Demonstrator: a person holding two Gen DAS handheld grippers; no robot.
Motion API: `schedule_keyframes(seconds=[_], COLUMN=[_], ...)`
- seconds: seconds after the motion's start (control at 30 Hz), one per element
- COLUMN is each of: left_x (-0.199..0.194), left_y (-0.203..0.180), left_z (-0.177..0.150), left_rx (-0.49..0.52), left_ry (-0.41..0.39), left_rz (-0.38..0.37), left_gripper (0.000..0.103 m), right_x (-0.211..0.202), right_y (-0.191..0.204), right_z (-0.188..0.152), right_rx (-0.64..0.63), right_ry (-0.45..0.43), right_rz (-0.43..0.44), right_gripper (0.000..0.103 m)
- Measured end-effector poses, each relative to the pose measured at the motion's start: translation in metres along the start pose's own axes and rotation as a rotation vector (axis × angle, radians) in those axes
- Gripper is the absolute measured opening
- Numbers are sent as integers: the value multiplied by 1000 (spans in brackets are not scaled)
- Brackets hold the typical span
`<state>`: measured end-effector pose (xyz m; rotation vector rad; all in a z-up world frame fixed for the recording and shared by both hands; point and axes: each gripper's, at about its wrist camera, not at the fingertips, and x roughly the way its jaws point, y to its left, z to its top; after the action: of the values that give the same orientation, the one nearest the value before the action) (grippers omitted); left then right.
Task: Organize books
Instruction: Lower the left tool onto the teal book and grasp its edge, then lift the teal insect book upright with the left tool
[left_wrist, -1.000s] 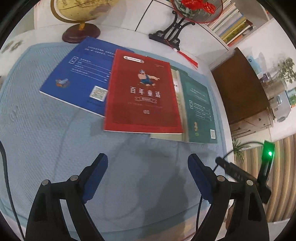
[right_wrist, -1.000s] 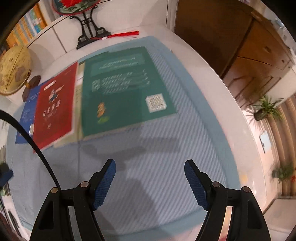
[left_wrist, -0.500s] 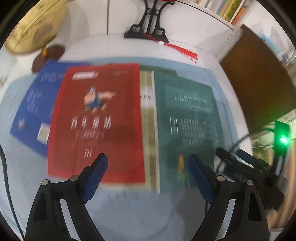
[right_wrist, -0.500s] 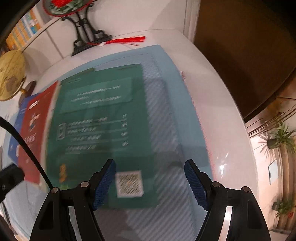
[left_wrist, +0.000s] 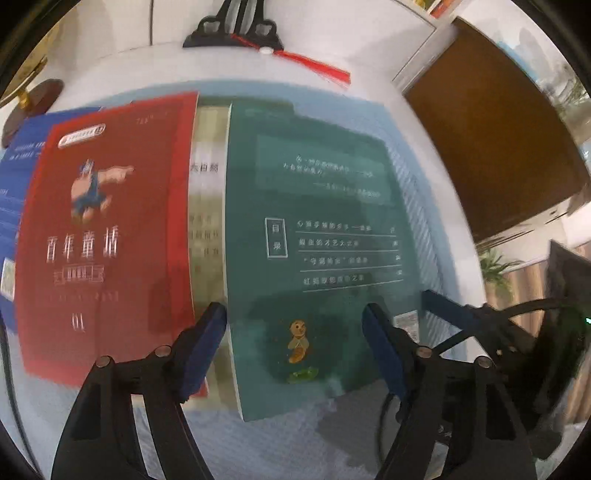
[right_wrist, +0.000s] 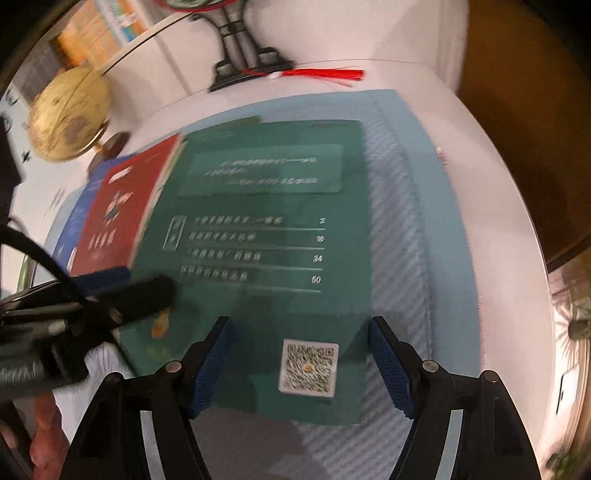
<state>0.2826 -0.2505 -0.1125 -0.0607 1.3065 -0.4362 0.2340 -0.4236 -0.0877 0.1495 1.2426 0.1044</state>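
We hold both grippers, left (left_wrist: 295, 347) and right (right_wrist: 299, 358), fingers spread and empty over the green book's (right_wrist: 266, 236) near edge, probably to grasp it; it overlaps the red book (left_wrist: 107, 229) on the surface.

The red book (left_wrist: 107, 236) carries the white title 百年童话 across its cover, under a drawn pointing figure; the small badge at its top is too blurred to read. The green book (right_wrist: 266, 236) shows a boxed 目录 (left_wrist: 276, 237) beside four listed lines whose characters blur, with page numbers 2, 18, 24 and 50 at the right, and a QR code (right_wrist: 308, 367) near its lower edge
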Motion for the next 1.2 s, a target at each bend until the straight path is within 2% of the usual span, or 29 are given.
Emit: schedule_keyframes(seconds=[0.1, 0.33, 0.43, 0.5, 0.63, 0.7, 0.8, 0.9, 1.0, 1.1, 1.2], left_x=[-5, -17, -21, -26, -34, -27, -24, -23, -26, -31, -33], left_y=[-6, -11, -12, -11, -5, -2, -4, -9, -4, 9, 27], left_z=[-19, -74, -105, -116, -113, -104, -103, -105, -115, -120, -124], left_rx=[28, 15, -10, -35, -88, -119, -138, -110, -128, -186, -246], left_ry=[-4, 62, 87, 64, 3, -2, -17, -36, -34, -37, -49], left_rz=[4, -95, -108, -77, -7, -16, -19, 0, -32, -83, -140], left_gripper=[73, 73, 73, 69, 49, 43, 42, 39, 39, 39, 39], right_x=[-3, -23, -29, -32, -29, -24, -19, -21, -24, -27, -25], right_y=[-1, -15, -21, -22, -31, -27, -12, -5, -17, -36, -59], right_z=[-12, -59, -76, -82, -72, -64, -62, -65, -66, -67, -68], right_rx=[-32, -67, -84, -90, -15, -13, -48, -86, -30, 55, 215], right_ry=[9, 70, 107, 109, 75, 66, 44, 51, 85, 136, 191], right_rz=[19, 120, 181, 180, 140, 140, 120, 114, 209, 373, 636], right_gripper=[73, 75, 75, 75, 75, 88, 89, 88, 88, 88, 90])
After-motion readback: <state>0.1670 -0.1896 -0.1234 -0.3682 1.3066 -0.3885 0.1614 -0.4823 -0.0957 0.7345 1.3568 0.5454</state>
